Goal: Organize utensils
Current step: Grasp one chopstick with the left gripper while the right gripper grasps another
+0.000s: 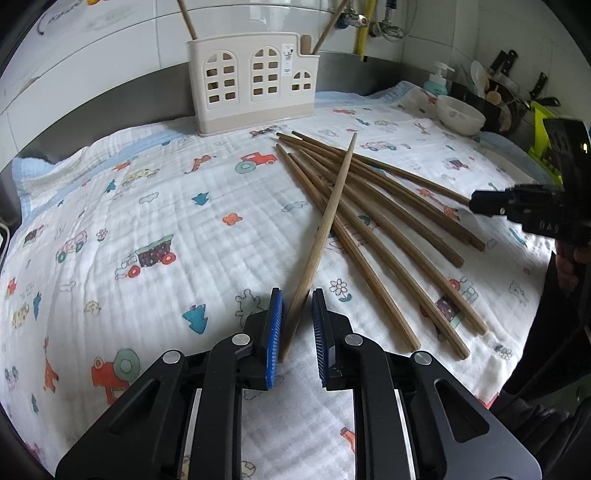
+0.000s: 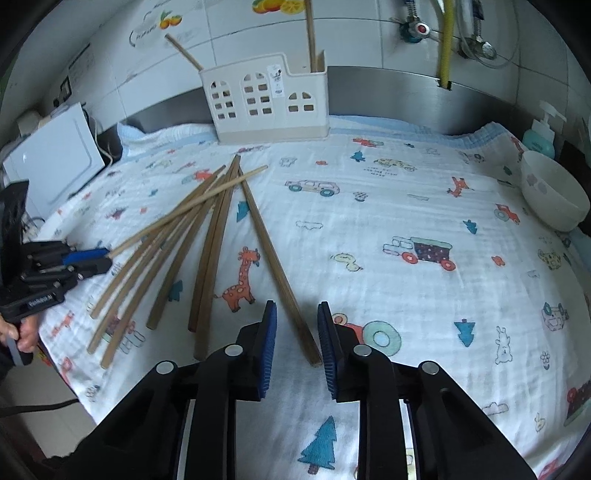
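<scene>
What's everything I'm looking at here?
utensil holder: one, cream, back of the cloth
sticks in holder: two, wooden, leaning out the top
dark chopsticks: about seven, brown, fanned on the cloth
light chopstick: one, pale, raised over the pile
cloth: one, white with prints, covering the counter
bowl: one, white, right edge
soap bottle: one, teal, behind the bowl
left gripper: black, blue pads, gripping the light chopstick
right gripper: black, blue pads, open astride one dark chopstick

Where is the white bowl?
The white bowl sits at the cloth's far right edge in the right wrist view, just in front of the soap bottle.
</scene>
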A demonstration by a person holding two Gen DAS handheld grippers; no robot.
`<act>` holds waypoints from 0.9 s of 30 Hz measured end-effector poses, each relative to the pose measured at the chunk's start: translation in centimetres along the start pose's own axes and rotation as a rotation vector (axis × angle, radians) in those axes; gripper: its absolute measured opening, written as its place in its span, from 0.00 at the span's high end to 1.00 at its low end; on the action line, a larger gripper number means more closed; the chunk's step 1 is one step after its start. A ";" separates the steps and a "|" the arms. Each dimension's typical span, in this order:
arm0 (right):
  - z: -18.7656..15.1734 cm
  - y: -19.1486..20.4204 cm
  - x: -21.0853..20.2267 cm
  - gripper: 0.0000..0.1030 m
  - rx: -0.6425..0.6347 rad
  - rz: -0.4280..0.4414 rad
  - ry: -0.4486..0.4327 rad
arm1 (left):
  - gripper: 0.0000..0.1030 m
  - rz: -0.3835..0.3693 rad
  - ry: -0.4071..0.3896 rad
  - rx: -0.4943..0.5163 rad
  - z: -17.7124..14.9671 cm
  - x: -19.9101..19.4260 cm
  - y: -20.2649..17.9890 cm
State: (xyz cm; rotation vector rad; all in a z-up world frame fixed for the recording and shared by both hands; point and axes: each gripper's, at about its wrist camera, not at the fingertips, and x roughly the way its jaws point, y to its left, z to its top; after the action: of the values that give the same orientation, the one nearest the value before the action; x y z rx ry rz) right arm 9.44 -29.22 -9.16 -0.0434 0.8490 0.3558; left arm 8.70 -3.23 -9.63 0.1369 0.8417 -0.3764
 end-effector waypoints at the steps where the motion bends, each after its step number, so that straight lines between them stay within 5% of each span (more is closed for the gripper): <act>1: 0.0 0.2 0.1 0.79 -0.014 -0.009 -0.003 | 0.84 0.002 -0.003 -0.003 0.0 0.0 0.0; 10: -0.2 0.8 0.3 0.93 -0.057 -0.048 -0.031 | 0.87 0.025 -0.018 0.009 -0.3 -0.1 -0.6; 15: 0.3 0.6 -0.8 0.94 -0.020 -0.034 -0.060 | 0.84 0.023 -0.017 -0.004 -0.3 0.0 -0.5; 27: 3.0 1.1 -6.1 0.94 0.000 -0.017 -0.184 | 0.95 0.016 -0.036 -0.015 -0.6 -0.8 -0.9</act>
State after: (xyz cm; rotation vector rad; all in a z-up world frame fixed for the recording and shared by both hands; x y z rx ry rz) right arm 7.60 -29.45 -2.56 -0.0174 0.6667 0.3388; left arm 7.44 -3.67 -9.36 0.1224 0.8072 -0.3563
